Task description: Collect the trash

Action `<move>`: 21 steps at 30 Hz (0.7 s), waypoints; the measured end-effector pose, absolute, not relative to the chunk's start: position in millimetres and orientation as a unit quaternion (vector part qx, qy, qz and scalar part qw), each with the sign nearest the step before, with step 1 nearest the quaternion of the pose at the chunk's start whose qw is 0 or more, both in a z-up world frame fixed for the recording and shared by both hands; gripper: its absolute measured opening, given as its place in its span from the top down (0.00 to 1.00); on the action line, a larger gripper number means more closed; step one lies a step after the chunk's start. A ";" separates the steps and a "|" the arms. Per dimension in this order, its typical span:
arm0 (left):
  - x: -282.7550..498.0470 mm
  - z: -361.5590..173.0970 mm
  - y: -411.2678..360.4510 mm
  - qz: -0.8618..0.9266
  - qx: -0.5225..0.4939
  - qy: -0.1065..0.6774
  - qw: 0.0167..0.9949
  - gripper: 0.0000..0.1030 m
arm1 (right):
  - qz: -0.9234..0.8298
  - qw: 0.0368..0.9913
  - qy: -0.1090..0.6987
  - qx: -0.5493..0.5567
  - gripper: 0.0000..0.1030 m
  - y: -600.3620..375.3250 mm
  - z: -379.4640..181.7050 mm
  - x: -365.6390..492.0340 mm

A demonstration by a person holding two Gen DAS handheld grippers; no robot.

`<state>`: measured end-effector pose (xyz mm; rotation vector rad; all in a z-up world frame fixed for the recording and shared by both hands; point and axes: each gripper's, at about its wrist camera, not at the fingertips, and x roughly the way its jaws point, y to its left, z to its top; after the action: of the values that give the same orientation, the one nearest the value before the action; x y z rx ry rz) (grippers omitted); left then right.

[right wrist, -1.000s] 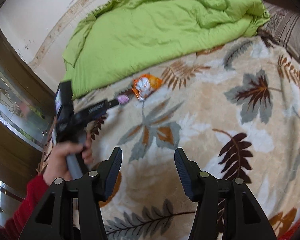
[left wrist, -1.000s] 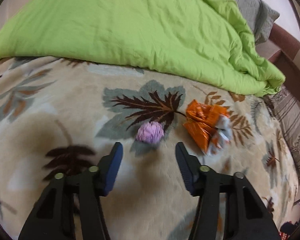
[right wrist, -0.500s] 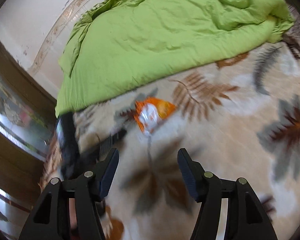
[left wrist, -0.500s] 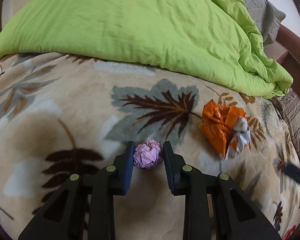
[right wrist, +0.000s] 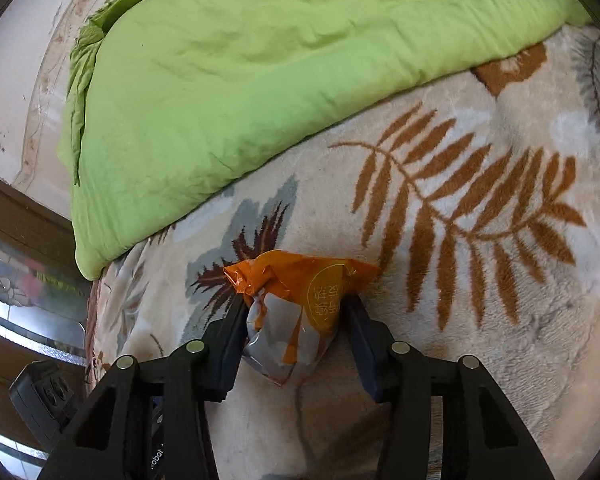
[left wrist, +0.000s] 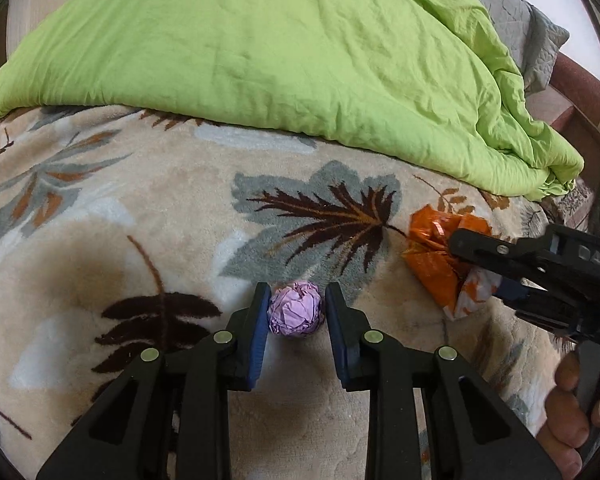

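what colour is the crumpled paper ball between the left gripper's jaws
Pale purple, a lilac shade. The paper ball shows best in the left wrist view.

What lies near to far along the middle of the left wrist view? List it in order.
Left hand-held gripper → crumpled purple paper ball between its fingers → dark leaf print on the beige blanket → green duvet.

Left gripper [left wrist: 296,312] and right gripper [right wrist: 296,328] jaws both narrowed, pointing forward.
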<state>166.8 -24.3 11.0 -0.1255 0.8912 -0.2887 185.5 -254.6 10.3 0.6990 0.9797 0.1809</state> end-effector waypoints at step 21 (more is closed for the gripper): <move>11.5 60.4 -23.6 -0.172 -0.031 0.392 0.903 0.74 | 0.113 0.897 0.368 0.219 0.57 -256.0 81.4 -18.4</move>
<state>11.5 -23.6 60.4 -0.0641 0.8095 -0.3560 -18.4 -256.0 81.4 0.4541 0.7622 0.2337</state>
